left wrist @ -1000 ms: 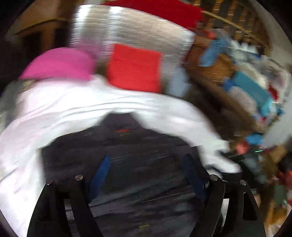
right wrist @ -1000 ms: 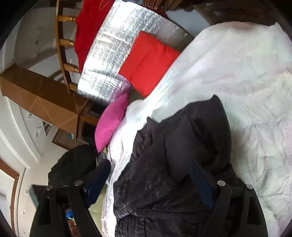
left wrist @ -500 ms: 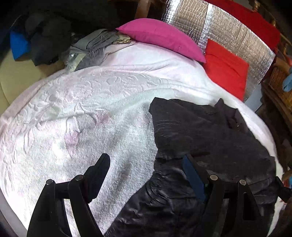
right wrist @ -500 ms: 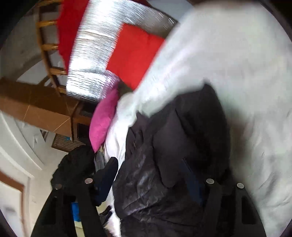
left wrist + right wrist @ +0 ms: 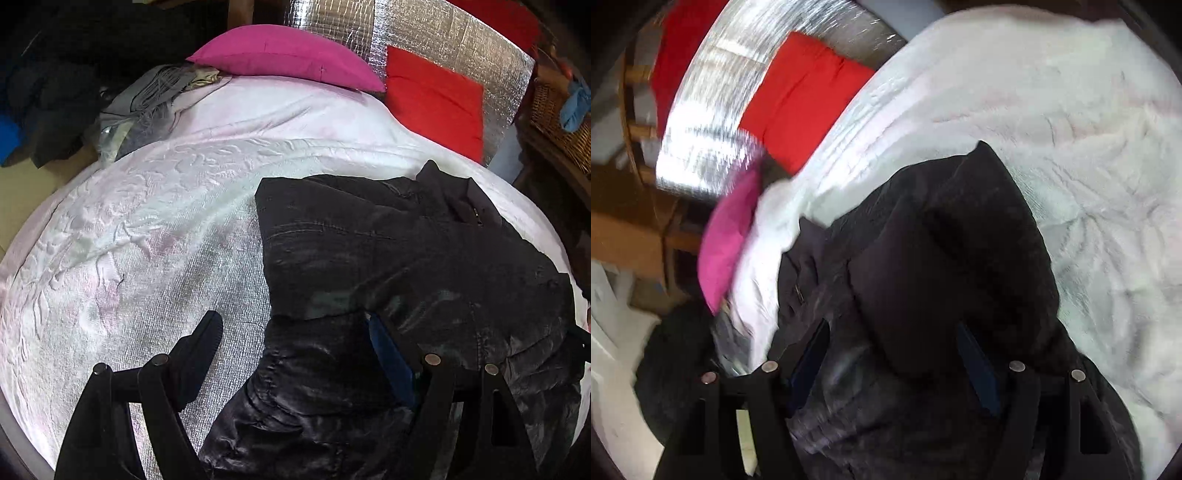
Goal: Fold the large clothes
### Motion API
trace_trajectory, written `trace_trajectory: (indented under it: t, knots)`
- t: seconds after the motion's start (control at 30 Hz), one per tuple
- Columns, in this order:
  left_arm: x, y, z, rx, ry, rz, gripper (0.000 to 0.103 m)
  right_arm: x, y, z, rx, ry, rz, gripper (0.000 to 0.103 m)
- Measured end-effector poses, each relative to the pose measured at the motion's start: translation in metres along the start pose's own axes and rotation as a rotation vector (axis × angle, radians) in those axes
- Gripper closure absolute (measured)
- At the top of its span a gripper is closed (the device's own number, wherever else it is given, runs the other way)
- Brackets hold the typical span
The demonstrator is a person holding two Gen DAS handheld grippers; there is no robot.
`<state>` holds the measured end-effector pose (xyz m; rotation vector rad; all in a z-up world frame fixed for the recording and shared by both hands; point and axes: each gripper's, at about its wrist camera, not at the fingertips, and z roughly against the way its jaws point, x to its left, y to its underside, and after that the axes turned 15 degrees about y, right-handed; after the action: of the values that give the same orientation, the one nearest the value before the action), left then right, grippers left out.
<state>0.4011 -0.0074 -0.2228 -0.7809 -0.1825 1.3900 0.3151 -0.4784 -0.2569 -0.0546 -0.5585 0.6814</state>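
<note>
- Presently, left gripper (image 5: 295, 350): fingers (image 5: 201, 341) stand wide and hold nothing; one lies over the bedspread, the other over the jacket's edge. Risk: on closing, they pinch bedspread together with jacket.
- Right gripper (image 5: 892, 354): fingers (image 5: 975, 363) fairly wide, poised over dark cloth; blur hides whether the pads touch it. Risk: a grab of several layers, or a poor catch.
- Black jacket (image 5: 406, 266): lies rumpled on the bed's near right part, collar toward the pillows. Its shiny shell probably slips, and its bulk may spring a fold open.
- White bedspread (image 5: 147, 221): soft, textured; likely to drag along under a pulled hem.
- Pink pillow (image 5: 288, 55), red pillow (image 5: 436, 99): well apart; no hazard.
</note>
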Motion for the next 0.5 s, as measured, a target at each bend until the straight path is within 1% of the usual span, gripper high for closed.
trace_trajectory:
  t: [0.07,0.13,0.17,0.2,0.3,0.37,0.43,0.47,0.5]
  knots:
    - [-0.001,-0.003,0.0,0.001,0.003,-0.002,0.021,0.003,0.009,0.0,0.02,0.026,0.032,0.029]
    - [-0.001,-0.004,-0.001,0.002,0.015,0.006,0.021,0.005,0.015,-0.012,0.061,0.046,0.032,0.028]
    - [-0.002,-0.004,-0.002,0.004,0.021,0.012,0.021,0.006,0.014,-0.02,0.058,0.07,0.037,0.028]
    - [-0.002,-0.004,-0.003,0.008,0.028,0.016,0.021,0.005,0.014,-0.022,0.048,0.067,0.03,0.027]
    - [-0.006,-0.003,-0.004,0.014,0.033,0.005,0.021,-0.001,0.005,-0.027,0.01,0.004,-0.03,0.026]
    - [-0.008,-0.003,-0.004,0.015,0.03,-0.004,0.021,-0.008,-0.001,-0.025,-0.041,-0.054,-0.073,0.026]
    - [-0.008,-0.002,-0.004,0.014,0.031,0.0,0.021,-0.012,-0.006,-0.025,-0.083,-0.089,-0.09,0.026]
    - [-0.008,-0.003,-0.003,0.011,0.031,0.004,0.021,-0.013,-0.007,-0.026,-0.09,-0.103,-0.089,0.026]
    - [-0.008,-0.003,-0.003,0.01,0.033,0.009,0.021,-0.013,-0.008,-0.028,-0.096,-0.106,-0.077,0.028]
